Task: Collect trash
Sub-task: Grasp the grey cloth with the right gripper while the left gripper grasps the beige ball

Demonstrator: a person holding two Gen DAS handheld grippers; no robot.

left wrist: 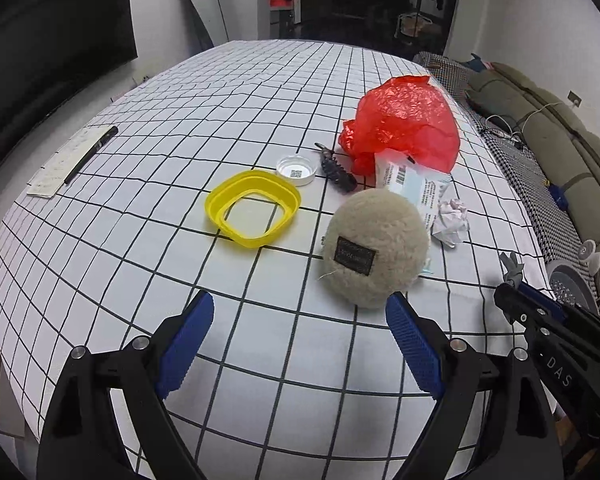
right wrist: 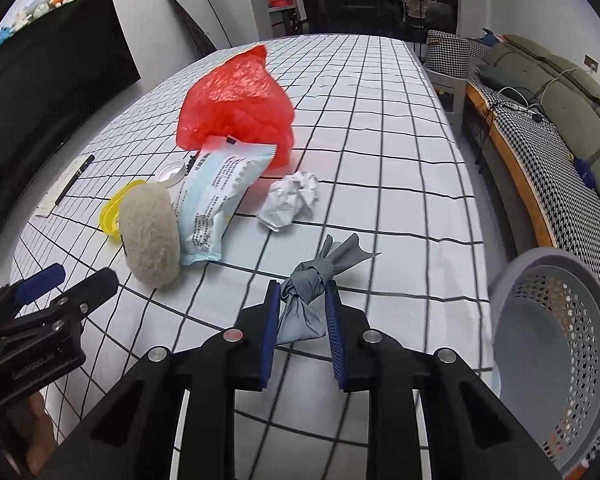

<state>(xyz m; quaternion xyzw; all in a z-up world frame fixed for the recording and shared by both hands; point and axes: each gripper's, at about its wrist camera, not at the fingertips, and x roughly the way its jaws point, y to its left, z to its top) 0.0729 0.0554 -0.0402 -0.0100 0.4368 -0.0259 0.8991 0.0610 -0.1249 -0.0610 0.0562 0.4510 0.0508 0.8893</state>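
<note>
Over the checked tablecloth [right wrist: 380,152], the right gripper [right wrist: 303,304] pinches a knotted grey cloth bundle [right wrist: 306,308], its flared tails pointing away, near the perforated basket [right wrist: 572,344], while the left gripper [left wrist: 300,320] gapes wide before a fuzzy beige pouch [left wrist: 376,252].

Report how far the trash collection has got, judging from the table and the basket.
Done: nothing visibly; the grey basket beside the table shows no trash in the part in view. In hand: the right gripper has its jaws shut on a knotted grey bag. Left gripper is open, holding nothing. Left on the table: crumpled paper, red plastic bag, printed wrapper and white cap.
</note>
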